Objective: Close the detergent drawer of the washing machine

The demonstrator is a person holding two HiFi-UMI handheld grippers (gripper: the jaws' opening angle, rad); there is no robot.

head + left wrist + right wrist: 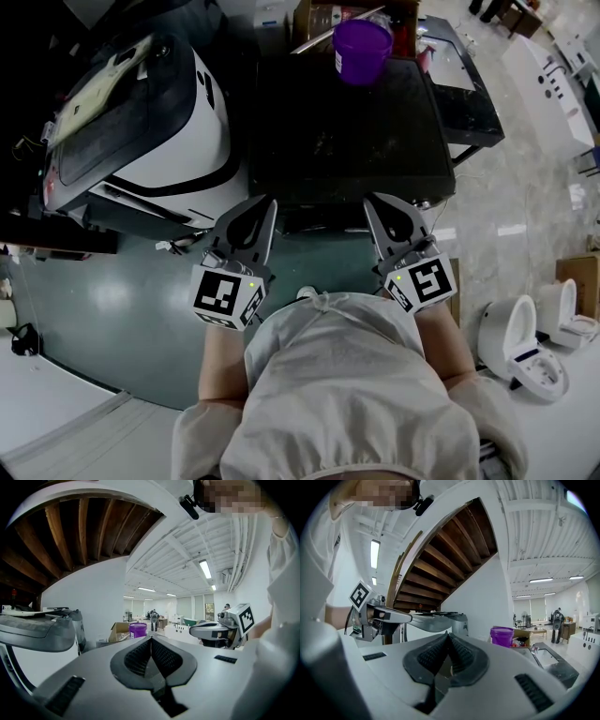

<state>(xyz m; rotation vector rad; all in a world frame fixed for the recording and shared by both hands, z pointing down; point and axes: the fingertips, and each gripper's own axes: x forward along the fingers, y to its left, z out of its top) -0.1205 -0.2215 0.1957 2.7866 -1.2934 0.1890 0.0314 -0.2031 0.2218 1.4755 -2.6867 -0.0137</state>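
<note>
The washer (347, 141) stands in front of the person, its dark top filling the middle of the head view. A purple bucket (362, 49) sits at the far edge of that top, near its middle. The washer's front face lies in shadow below the near edge, and the drawer cannot be made out there in any view.

The left gripper (264, 207) points at the near edge close to the near-left corner. In its own view the jaws are pressed together with nothing between them, and the bucket (138, 630) shows straight beyond their tips, with a cardboard box (119, 631) just left of it. The right gripper (375, 204) points at the near edge about midway along it. Its jaws are likewise pressed together and empty, and the bucket (502, 636) stands to the right of their tips. Both grippers are level with each other, well apart, each visible from the other's camera. Whether either tip touches the washer cannot be told.

A white machine (141, 122) with a dark lid stands just beside the washer's left side. Two toilets (525, 347) sit on the floor (112, 309) at the right. The wooden underside of the stairs (445, 550) rises overhead.
</note>
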